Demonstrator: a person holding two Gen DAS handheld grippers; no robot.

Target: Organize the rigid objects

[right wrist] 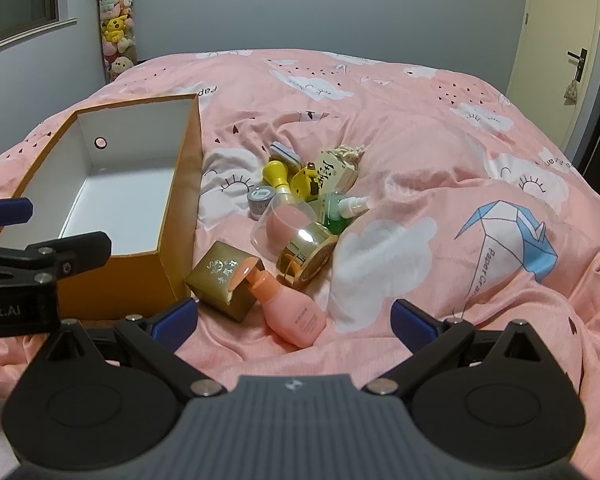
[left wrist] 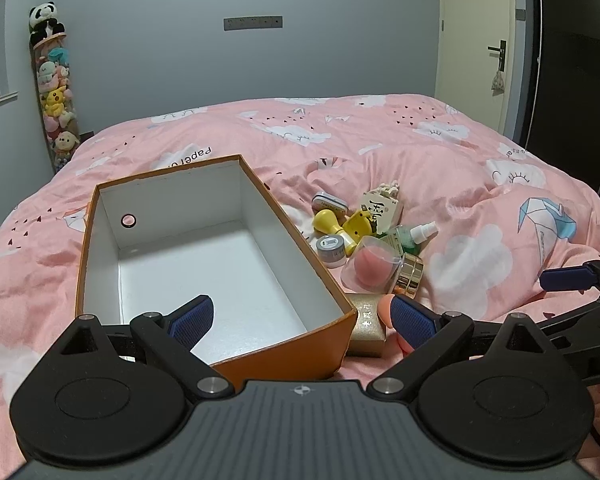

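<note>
An orange box (left wrist: 288, 360) with a bare white inside stands on the bed; its near right corner lies between the spread fingers of my open left gripper (left wrist: 302, 320). Right of the box (right wrist: 180, 208) lies a pile: a gold carton (right wrist: 224, 276), a pink pump bottle (right wrist: 292, 312), a gold jar (right wrist: 308, 258), a clear dome over a pink sponge (right wrist: 284, 220), a green spray bottle (right wrist: 340, 212), a grey jar (right wrist: 262, 200) and yellow pieces (right wrist: 278, 174). My right gripper (right wrist: 296, 320) is open and holds nothing, with the pump bottle's base just ahead between its fingers.
A pink quilt (right wrist: 440, 160) with cloud prints covers the bed, rumpled around the pile. A tall tube of plush toys (left wrist: 56, 104) stands at the far left corner. A cream door (left wrist: 476, 40) is at the right. The grey wall is behind.
</note>
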